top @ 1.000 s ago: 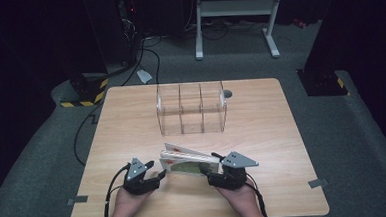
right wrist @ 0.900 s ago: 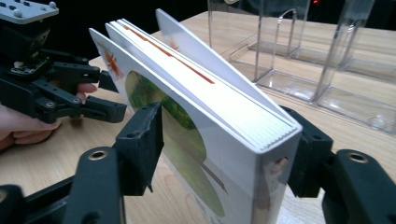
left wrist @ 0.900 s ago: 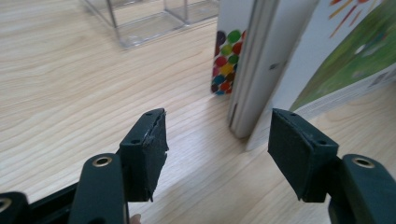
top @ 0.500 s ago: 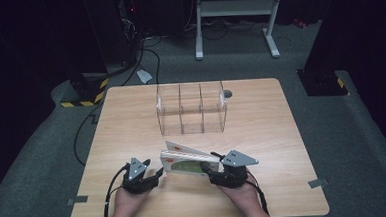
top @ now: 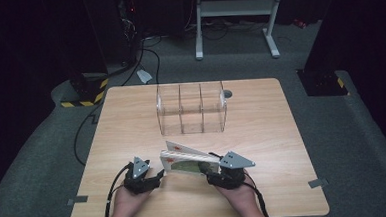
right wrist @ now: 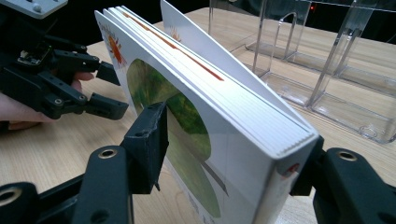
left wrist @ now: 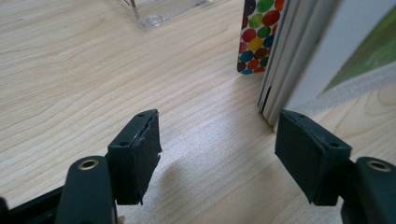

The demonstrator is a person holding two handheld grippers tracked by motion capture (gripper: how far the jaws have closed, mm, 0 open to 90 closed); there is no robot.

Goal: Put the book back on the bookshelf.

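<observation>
A thin picture book (top: 189, 161) stands on its edge near the table's front, its front cover fanned away from the pages. My right gripper (top: 212, 172) is shut on the book's spine end (right wrist: 196, 93). One pad presses the green cover and the other sits behind the spine (right wrist: 224, 163); these jaws have just been closing on it. My left gripper (top: 159, 174) is at the book's other end, and its jaws have just been opening. In the left gripper view they stand apart (left wrist: 217, 149) over bare wood. The book's corner (left wrist: 299, 60) lies just beyond the right pad.
A clear plastic organizer (top: 191, 108) with three compartments stands in the middle of the wooden table (top: 262, 135), behind the book. A small grey disc (top: 228, 93) lies by its back right corner. Cables trail off the left front edge.
The left gripper's jaws look slightly wider apart at the book's left end. Both hands and the book have stayed in place.
</observation>
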